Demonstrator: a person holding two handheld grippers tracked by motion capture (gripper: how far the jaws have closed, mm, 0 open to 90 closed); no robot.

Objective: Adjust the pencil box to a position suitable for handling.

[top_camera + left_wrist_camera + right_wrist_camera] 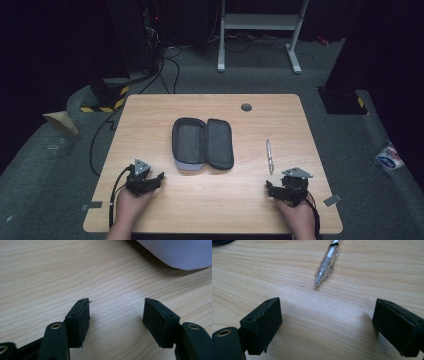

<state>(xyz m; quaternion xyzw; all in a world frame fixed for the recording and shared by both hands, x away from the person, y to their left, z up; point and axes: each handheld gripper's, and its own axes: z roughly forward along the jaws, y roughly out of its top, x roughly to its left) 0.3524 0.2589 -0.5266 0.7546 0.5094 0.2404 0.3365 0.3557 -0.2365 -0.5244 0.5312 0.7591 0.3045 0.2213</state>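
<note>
Wooden table (210, 200); open dark pencil case (202, 143) lying flat at centre, both halves spread side by side, lid half to the right; its pale lilac underside (180, 252) shows at the near left corner. Clear-barrelled pen (270, 156) lies on the table right of the case, well apart from it, running near-to-far.

Left gripper (152, 181) rests on the near left part of the table, jaws spread with bare wood between them, pointing toward the case's near corner; not touching it.

Right gripper (272, 190) rests on the near right part of the table, jaws wide apart, nothing between them; pen tip (318, 283) lies just beyond the jaw gap, no contact.
</note>
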